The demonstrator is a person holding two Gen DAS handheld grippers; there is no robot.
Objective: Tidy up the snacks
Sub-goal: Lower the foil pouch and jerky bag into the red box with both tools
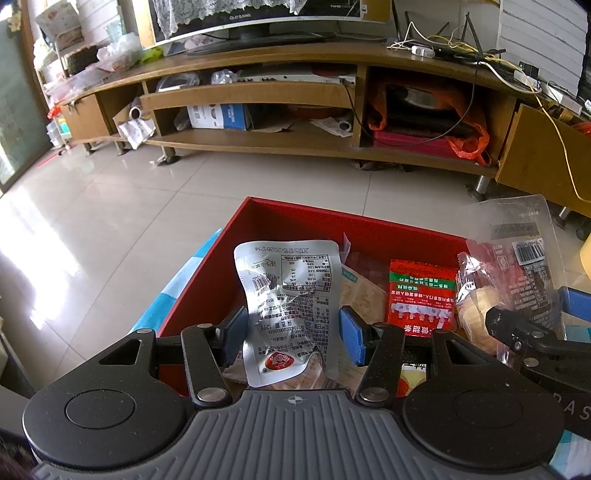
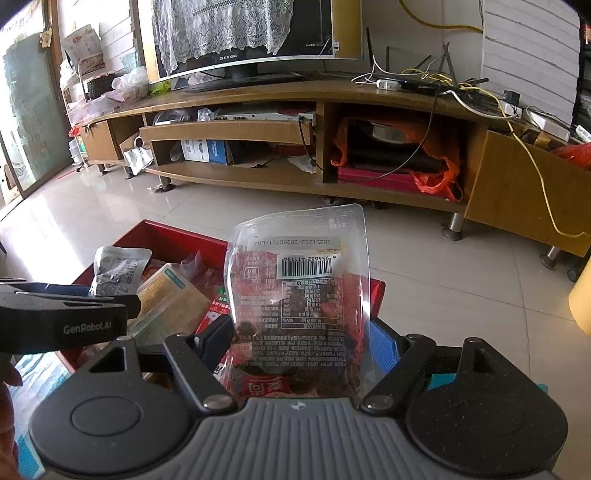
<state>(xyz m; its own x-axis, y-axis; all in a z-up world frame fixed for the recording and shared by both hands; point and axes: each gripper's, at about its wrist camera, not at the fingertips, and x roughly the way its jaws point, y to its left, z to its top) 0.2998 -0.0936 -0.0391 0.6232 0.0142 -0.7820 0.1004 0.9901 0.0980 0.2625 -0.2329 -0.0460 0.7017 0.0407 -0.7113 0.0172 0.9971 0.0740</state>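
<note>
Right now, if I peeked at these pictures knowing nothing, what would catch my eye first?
Probably the two snack packets held up front: a crinkled silver pouch between the fingers of the left gripper, and a clear packet with dark snacks and a barcode in the right gripper. Just behind them sits a red box crowded with more snacks, and a cluttered wooden TV stand runs along the far wall.

wooden TV stand point(image 1: 258, 92), monitor point(image 2: 236, 33), tiled floor point(image 1: 110, 206)

A red box point(image 1: 207, 280) sits on a blue-and-white cloth point(image 1: 166, 295). Snack packets lie inside it, among them a red packet point(image 1: 421, 295). Beyond is tiled floor point(image 1: 110, 206).
</note>
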